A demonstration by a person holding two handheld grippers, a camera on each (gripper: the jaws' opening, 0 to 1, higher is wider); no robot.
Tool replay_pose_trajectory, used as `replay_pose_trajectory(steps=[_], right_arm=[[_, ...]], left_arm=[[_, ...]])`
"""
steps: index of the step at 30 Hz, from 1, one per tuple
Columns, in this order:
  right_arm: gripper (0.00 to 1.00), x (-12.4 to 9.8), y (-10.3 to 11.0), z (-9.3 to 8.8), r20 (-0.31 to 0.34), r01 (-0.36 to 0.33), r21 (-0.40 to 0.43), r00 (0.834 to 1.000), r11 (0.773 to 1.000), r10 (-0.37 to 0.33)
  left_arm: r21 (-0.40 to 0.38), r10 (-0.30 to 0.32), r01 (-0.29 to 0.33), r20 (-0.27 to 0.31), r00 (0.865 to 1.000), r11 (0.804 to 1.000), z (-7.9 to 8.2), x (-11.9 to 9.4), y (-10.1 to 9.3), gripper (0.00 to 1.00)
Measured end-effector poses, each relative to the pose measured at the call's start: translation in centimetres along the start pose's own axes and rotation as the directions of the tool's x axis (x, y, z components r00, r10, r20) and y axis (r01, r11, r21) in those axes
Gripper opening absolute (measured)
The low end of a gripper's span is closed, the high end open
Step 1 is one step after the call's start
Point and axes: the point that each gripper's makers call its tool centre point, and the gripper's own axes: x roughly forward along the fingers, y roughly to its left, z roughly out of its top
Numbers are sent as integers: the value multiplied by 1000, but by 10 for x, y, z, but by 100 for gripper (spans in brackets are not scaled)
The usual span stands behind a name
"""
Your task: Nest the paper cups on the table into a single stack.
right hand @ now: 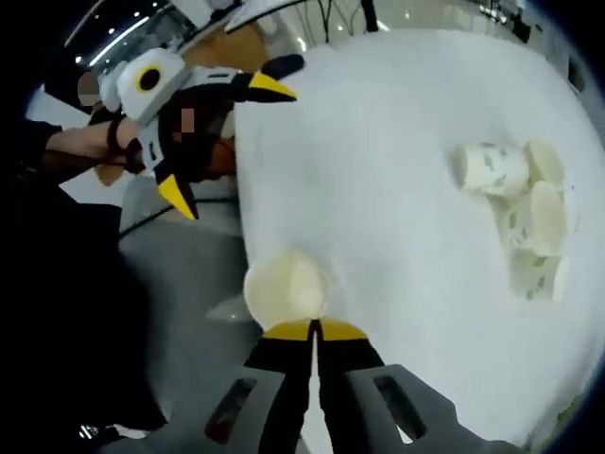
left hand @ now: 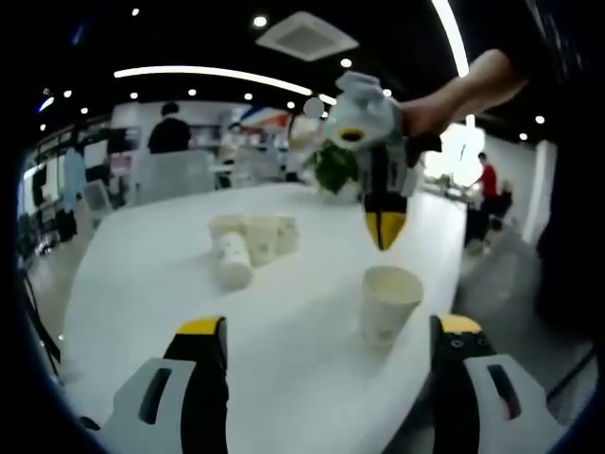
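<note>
One white paper cup point(left hand: 388, 303) stands upright alone near the table's edge, mouth up. My right gripper point(left hand: 383, 232) hangs tip-down just above it, jaws shut with nothing between them. In the right gripper view the same cup point(right hand: 284, 284) sits just ahead of the right gripper point(right hand: 315, 329) and its closed yellow tips. Further in on the white table point(left hand: 142, 284) lies a cluster of several paper cups point(left hand: 250, 241), some on their sides; the cluster point(right hand: 520, 208) has printed walls. My left gripper point(left hand: 329, 326) is open wide, short of the lone cup. The left gripper point(right hand: 227, 142) is held off the table's edge.
The lone cup stands close to the table point(right hand: 378, 142) edge, with grey floor point(right hand: 180, 284) below. A green plant point(left hand: 331, 165) sits at the far side of the table. People and office furniture are in the background.
</note>
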Motion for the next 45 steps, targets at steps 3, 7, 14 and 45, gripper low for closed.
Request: replay_pose_trajectory(steps=[3,7,14,45], right_arm=[[0,-2,1,2,56,-5,31,998,1000,4],[0,-7,0,5,141,1,78,990,997,-12],[0,-9,-5,0,257,16,153,965,988,-55],[11,-64,-80,-35,610,187,538,588,822,-532]], left_arm=[[-1,-1,1,0,1000,1000,0,0,0,87],[2,-2,2,-3,1000,1000,0,0,1,87],[6,-6,6,-1,1000,1000,3,1,2,87],[31,-38,39,-25,999,999,10,1,2,87]])
